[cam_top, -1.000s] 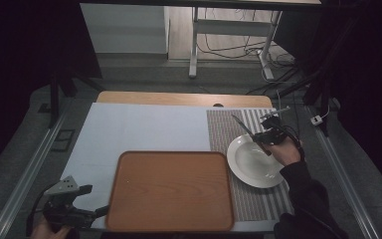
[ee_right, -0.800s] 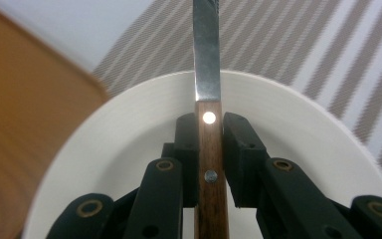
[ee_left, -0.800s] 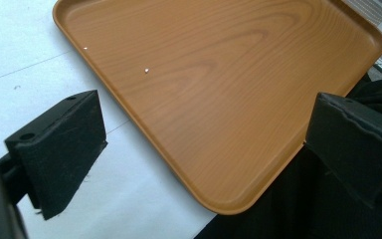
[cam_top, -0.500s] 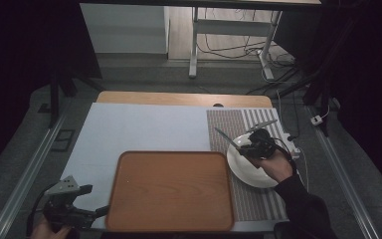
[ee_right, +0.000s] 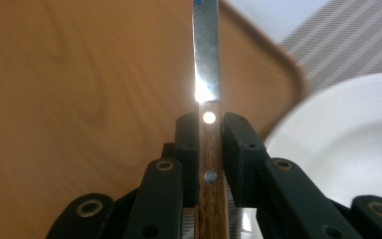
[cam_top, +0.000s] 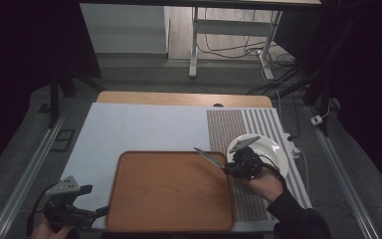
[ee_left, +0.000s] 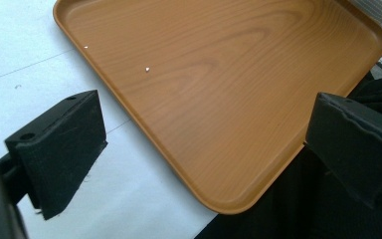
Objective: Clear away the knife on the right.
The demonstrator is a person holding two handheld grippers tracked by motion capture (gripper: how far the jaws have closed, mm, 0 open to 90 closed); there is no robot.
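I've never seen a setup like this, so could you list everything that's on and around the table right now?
Tray: one, brown wood-look, near middle of the table.
Plate: one, white, right of the tray on the striped mat.
Knife: one, steel blade, wooden handle, held over the tray's far right corner.
Striped mat: one, grey and white, right side.
Table cover: one, pale, under everything.
Cables: several, on the floor beyond.
Right gripper: black fingers shut on the knife.
Left gripper: black fingers open, by the tray's near left corner.

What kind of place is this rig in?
Probably a lab or office workspace, staged for table-setting practice. A desk frame with loose cables stands on the floor behind the table, while the table itself carries a wooden tray, a white plate and a knife.
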